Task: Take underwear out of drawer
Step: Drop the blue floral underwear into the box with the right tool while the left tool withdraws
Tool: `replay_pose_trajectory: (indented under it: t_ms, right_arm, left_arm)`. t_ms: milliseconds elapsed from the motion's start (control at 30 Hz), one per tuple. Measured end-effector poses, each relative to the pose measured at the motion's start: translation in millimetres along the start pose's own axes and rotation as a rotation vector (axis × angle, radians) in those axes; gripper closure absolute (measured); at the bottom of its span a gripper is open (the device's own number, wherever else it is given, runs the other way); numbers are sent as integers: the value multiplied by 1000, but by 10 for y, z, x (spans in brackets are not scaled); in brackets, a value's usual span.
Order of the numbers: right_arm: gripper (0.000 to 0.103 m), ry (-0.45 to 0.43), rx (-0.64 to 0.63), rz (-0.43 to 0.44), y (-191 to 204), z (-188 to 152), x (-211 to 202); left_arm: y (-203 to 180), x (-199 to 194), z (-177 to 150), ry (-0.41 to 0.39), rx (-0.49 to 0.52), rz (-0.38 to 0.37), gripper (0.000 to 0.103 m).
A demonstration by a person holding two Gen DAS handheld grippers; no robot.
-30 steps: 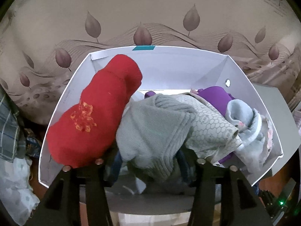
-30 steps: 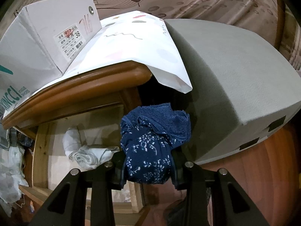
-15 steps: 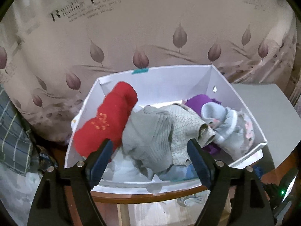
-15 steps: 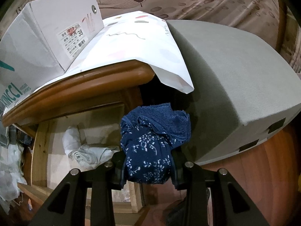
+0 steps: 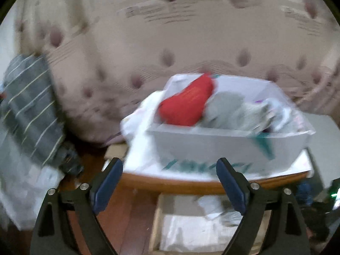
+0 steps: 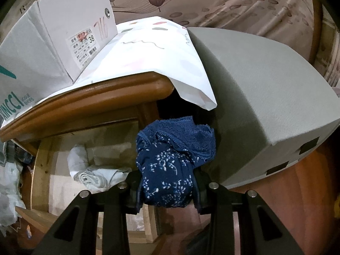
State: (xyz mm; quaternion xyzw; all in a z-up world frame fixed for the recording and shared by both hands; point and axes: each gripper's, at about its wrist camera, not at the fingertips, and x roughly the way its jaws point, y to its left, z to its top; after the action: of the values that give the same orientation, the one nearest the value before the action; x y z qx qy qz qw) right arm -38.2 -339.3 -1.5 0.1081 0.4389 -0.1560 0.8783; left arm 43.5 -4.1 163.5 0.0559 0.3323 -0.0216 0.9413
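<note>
the right gripper (image 6: pixel 166 188) pinched the underwear (image 6: pixel 170 163) at lower centre; the left gripper (image 5: pixel 169 183) was opening, empty.

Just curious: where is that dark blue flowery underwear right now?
In the right wrist view, the blue underwear is clamped in the right gripper, above the open drawer and beside the grey box.
</note>
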Motion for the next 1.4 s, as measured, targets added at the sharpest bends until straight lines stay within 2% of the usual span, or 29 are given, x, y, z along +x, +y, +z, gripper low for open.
replay_pose_trajectory:
  t_ms: [67, 133, 367, 500, 633, 700, 733, 867, 967, 1067, 1200, 1400]
  right_arm:
    - [68, -7, -7, -6, 11, -2, -7]
    - [68, -22, -21, -12, 38, -2, -28]
    - [68, -68, -64, 18, 140, -15, -65]
    - [68, -114, -111, 12, 215, -16, -122]
    - [68, -108, -103, 15, 187, 37, -157]
    - [68, -111, -109, -11, 174, 112, -195]
    - [68, -114, -120, -23, 178, 152, -219]
    - [68, -136, -137, -29, 193, 435, -434]
    - [68, -182, -195, -52, 305, 716, -696]
    - [68, -212, -213, -24, 419, 982, -955]
    - [68, -241, -257, 18, 663, 1383, -1275]
    - [68, -238, -305, 73, 1042, 1886, -1410]
  left_arm:
    - [140, 117, -171, 32, -61, 55, 15]
    - [263, 281, -343, 78, -117, 75, 15]
    - [537, 756, -830, 185, -207, 156, 15]
    - [697, 919, -1021, 207, -222, 197, 15]
    - [844, 965, -1029, 213, -223, 236, 15]
    - [883, 928, -1021, 197, -231, 242, 15]
    - [906, 903, -1015, 186, -227, 268, 15]
    - [968, 857, -1008, 180, -248, 268, 12]
    - [1034, 874, -1008, 192, -268, 273, 12]
    - [1053, 877, -1002, 191, -259, 299, 12]
    - [1129, 893, -1016, 208, -291, 290, 12]
    - [1281, 941, -1055, 247, -335, 326, 12]
